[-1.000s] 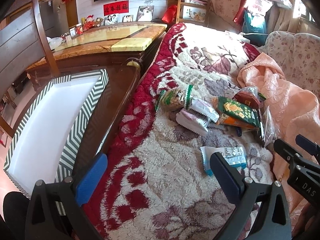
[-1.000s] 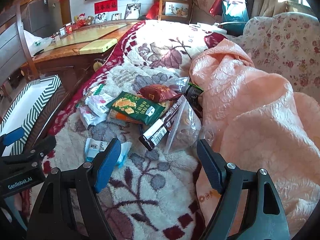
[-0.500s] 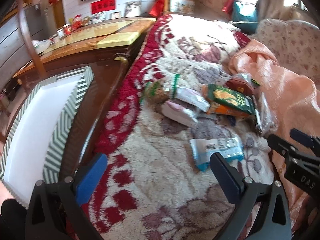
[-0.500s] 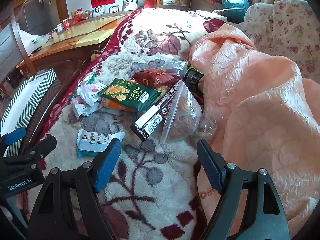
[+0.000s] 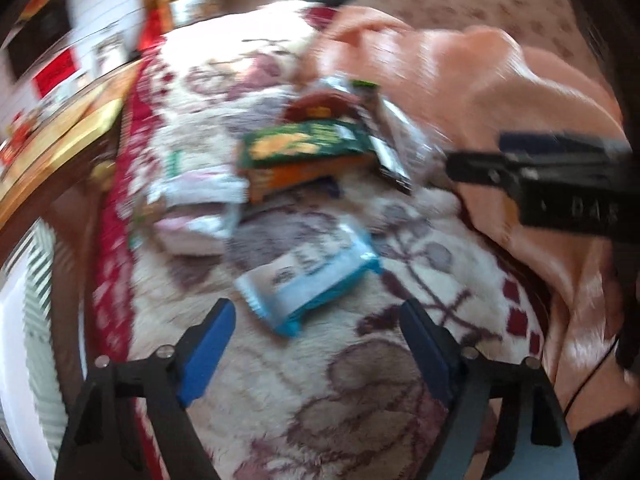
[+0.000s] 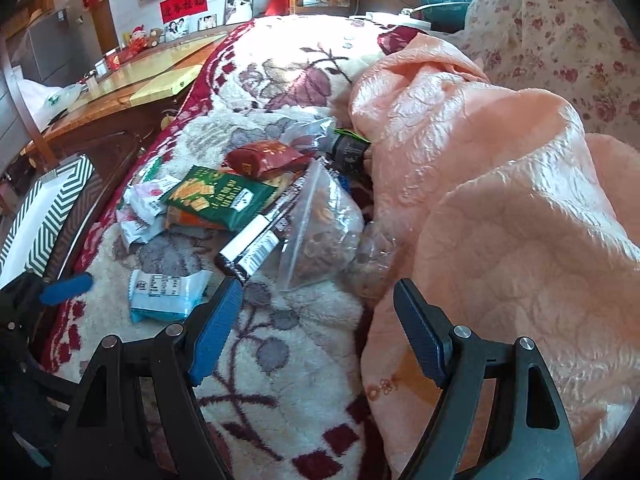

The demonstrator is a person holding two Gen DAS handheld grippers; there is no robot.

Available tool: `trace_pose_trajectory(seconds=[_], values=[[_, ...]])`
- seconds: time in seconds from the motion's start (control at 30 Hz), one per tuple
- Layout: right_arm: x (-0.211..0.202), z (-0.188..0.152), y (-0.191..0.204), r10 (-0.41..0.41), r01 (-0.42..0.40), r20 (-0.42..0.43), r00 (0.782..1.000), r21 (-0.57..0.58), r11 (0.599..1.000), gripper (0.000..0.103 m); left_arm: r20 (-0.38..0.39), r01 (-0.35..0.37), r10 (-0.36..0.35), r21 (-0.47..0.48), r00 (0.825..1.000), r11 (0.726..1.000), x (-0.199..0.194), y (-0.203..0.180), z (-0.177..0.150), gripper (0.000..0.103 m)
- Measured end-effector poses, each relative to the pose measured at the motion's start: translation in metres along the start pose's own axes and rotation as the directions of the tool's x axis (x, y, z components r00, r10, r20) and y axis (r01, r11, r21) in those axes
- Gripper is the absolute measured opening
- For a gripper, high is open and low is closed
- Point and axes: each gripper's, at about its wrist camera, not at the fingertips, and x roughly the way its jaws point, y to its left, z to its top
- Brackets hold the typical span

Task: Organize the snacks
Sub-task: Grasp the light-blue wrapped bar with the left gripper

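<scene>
Snacks lie in a loose heap on the floral blanket [image 6: 304, 360] of the bed: a pale blue packet [image 6: 166, 290] nearest and apart from the rest, a green cracker bag [image 6: 220, 198] overlapping an orange pack whose lower part is hidden, and a clear zip bag [image 6: 324, 232] beside the peach quilt [image 6: 500, 200]. Left tongs [image 5: 316, 326] spread, empty, just short of the blue packet; that view is motion-blurred, labels unreadable. Right tongs [image 6: 318, 306] spread, empty, above the blanket; striped box [image 6: 48, 216] cut off at left.
</scene>
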Motion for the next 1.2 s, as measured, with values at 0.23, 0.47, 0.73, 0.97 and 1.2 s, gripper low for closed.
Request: trace_pose_trajectory(seconds=[0.23, 0.47, 0.73, 0.97, 1.2], values=[[0.003, 0.000, -0.009, 0.001, -0.001, -0.013, 1.000, 0.026, 1.000, 0.079, -0.033, 0.068, -0.064, 0.130, 0.997, 0.989, 0.018, -0.002, 0.017, 0.083], [0.008, 0.000, -0.014, 0.011, -0.010, -0.026, 1.000, 0.040, 0.999, 0.079, -0.088, 0.088, -0.072, 0.197, 0.994, 0.976, 0.031, -0.001, 0.024, 0.043], [0.013, -0.001, -0.017, 0.031, -0.029, -0.044, 0.999, 0.058, 0.998, 0.079, -0.087, 0.119, -0.108, 0.129, 0.990, 0.984, 0.029, 0.006, 0.029, 0.022], [0.014, 0.000, -0.022, 0.051, -0.046, -0.057, 0.997, 0.081, 0.996, 0.079, -0.075, 0.086, -0.077, 0.126, 0.994, 0.988, 0.027, 0.009, 0.029, 0.015], [0.016, -0.001, -0.028, 0.053, -0.046, -0.065, 0.996, 0.111, 0.993, 0.079, -0.030, 0.170, -0.168, 0.075, 0.985, 0.983, 0.013, 0.013, 0.037, 0.075]])
